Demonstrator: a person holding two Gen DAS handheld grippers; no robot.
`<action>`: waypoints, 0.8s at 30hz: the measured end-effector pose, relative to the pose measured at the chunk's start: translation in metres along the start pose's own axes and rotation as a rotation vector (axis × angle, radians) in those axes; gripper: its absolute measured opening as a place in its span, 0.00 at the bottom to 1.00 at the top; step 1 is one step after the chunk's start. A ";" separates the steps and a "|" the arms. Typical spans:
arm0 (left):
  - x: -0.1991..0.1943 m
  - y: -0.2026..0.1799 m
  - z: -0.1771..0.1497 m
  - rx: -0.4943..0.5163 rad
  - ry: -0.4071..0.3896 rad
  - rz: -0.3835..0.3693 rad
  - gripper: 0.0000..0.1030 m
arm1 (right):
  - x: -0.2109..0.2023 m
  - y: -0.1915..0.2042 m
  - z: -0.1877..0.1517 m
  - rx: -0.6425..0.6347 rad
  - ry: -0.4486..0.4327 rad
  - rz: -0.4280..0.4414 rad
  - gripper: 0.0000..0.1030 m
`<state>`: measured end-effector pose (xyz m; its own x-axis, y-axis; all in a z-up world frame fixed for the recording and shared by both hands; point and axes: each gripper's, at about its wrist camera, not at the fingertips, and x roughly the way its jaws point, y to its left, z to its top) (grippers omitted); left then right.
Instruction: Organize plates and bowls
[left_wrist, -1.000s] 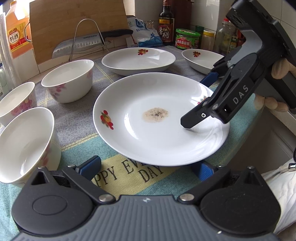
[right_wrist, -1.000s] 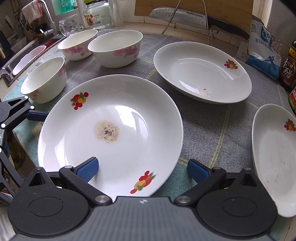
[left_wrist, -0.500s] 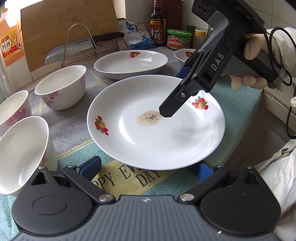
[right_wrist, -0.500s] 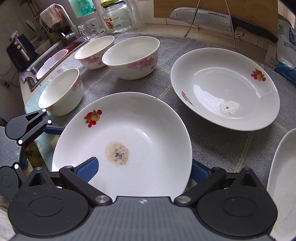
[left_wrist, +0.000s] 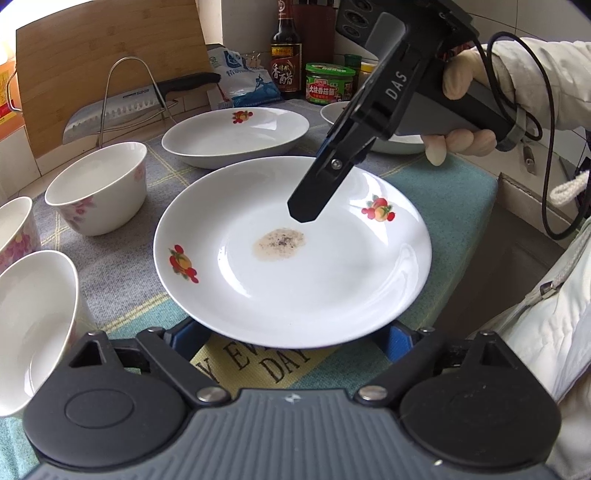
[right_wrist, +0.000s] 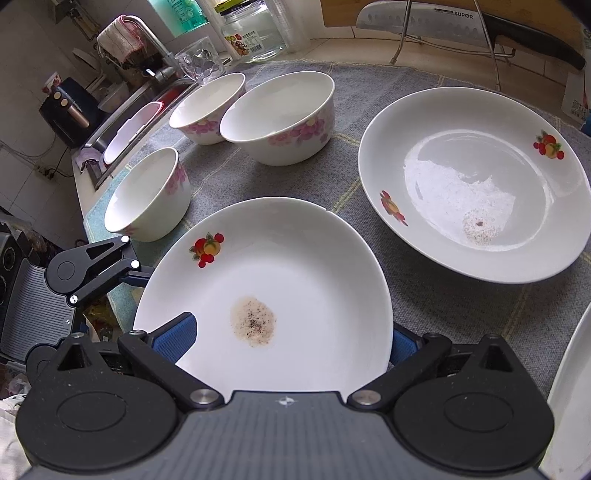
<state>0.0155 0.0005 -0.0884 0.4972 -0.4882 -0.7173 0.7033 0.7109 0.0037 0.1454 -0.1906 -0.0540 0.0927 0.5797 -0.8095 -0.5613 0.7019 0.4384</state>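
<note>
A white plate (left_wrist: 332, 288) (right_wrist: 295, 258) with fruit prints and a brown stain lies on the cloth-covered counter. My left gripper (left_wrist: 291, 336) is at its near rim, which covers the blue fingertips; the jaws are closing and nothing shows pinched between them. In the right wrist view the left gripper (right_wrist: 110, 266) meets the plate's left rim. My right gripper (right_wrist: 288, 339) is open and straddles the opposite rim, one pad (right_wrist: 177, 334) over the plate, the other past its edge. In the left wrist view a right finger (left_wrist: 306, 210) hovers above the stain.
A second plate (right_wrist: 472, 184) and part of a third (right_wrist: 569, 387) lie to the right. Three flowered bowls (right_wrist: 277, 114) (right_wrist: 207, 105) (right_wrist: 147, 192) stand to the left, near a sink (right_wrist: 129, 125). Behind are a knife on a rack (left_wrist: 122, 107), a cutting board and bottles (left_wrist: 286, 55).
The right gripper has swung from the plate's right rim to over its middle. The left fingers have drawn closer together under the near rim. The plate has stayed in place.
</note>
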 end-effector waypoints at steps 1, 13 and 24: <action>0.000 -0.001 0.000 0.002 -0.002 -0.002 0.91 | 0.000 -0.001 0.001 0.003 0.003 0.006 1.00; 0.002 0.001 0.001 0.014 0.001 -0.013 0.91 | -0.001 -0.010 0.007 0.083 0.012 0.056 1.00; 0.001 0.002 0.002 0.019 -0.001 -0.019 0.91 | 0.000 -0.014 0.012 0.116 0.026 0.067 1.00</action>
<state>0.0184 0.0001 -0.0882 0.4839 -0.5019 -0.7169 0.7223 0.6915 0.0035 0.1631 -0.1949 -0.0553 0.0355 0.6171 -0.7861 -0.4662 0.7060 0.5331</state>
